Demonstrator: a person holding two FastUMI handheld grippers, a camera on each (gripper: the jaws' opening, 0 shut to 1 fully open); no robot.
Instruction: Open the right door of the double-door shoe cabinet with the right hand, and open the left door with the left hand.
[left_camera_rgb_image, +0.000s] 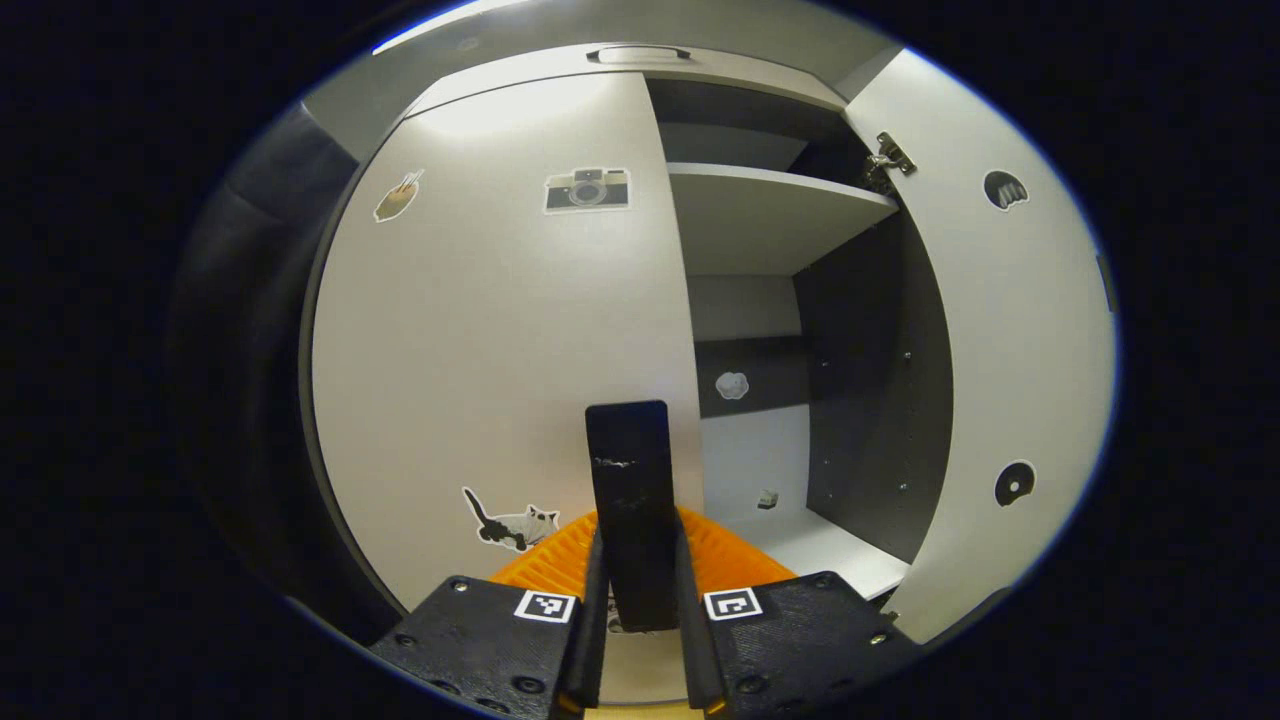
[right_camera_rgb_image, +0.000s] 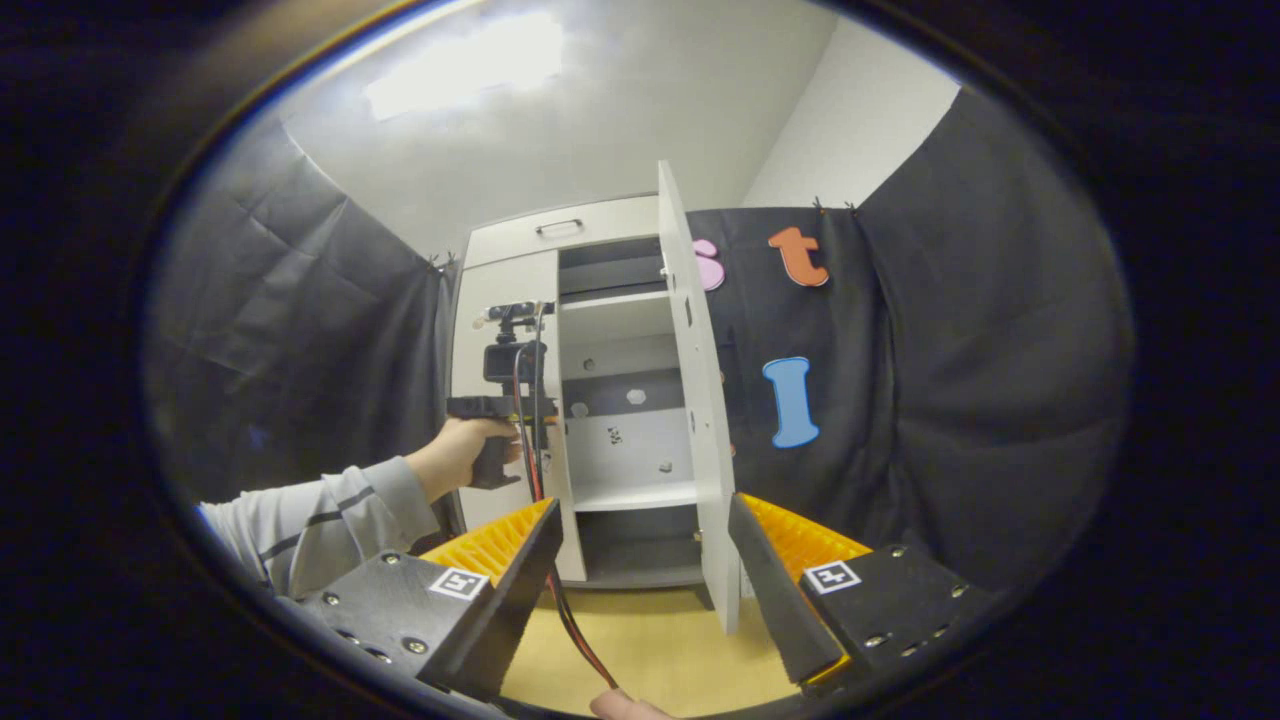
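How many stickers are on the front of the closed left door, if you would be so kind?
3 on the left door: a drink sticker upper left, a camera sticker upper right, a cat sticker near the bottom. The left tool may hide more.

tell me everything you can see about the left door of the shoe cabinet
The left door is a flat white panel, apparently laminate, standing upright and closed beside the open right half. It bears stickers: a camera near the top, a cat low down and a third at upper left. The left tongs sit closed at its free edge.
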